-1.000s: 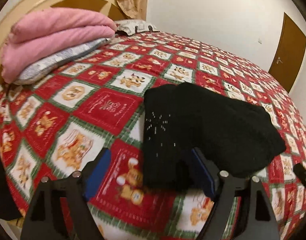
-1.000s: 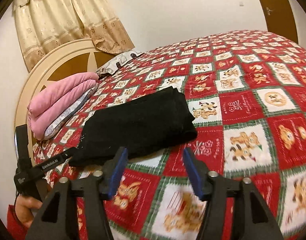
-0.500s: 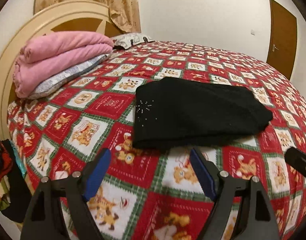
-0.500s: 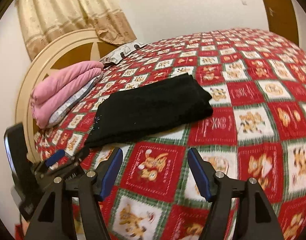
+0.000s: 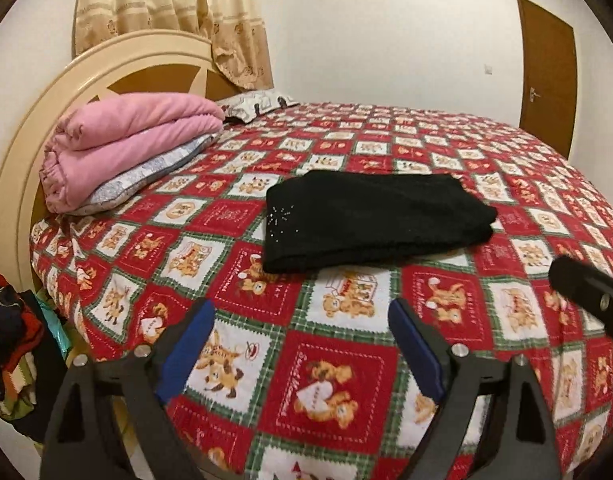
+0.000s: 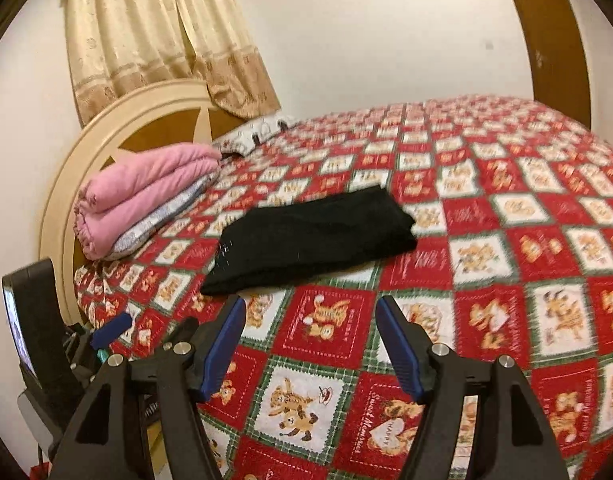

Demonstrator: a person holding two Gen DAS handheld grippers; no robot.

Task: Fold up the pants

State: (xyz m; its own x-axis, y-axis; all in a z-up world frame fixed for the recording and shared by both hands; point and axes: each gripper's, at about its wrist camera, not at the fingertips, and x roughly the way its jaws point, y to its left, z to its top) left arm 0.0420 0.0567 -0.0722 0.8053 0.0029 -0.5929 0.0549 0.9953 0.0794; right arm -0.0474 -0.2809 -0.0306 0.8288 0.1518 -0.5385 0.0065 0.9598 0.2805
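Nearest, the left gripper (image 5: 302,344) has just been spreading its blue-padded jaws wider, nothing between them; the right gripper (image 6: 310,340) also stands spread and empty. Both hang short of the folded black pants (image 5: 370,220), which lie flat on the bedspread (image 5: 326,380), long axis running left to right, rhinestone corner toward the headboard (image 5: 22,152). Quilt squares near the pants read "Sweet Memories" and "HAPPY". Beyond the pants: a pink blanket (image 5: 126,140) on a pillow, curtain (image 5: 166,12), white wall, brown door (image 5: 546,68).
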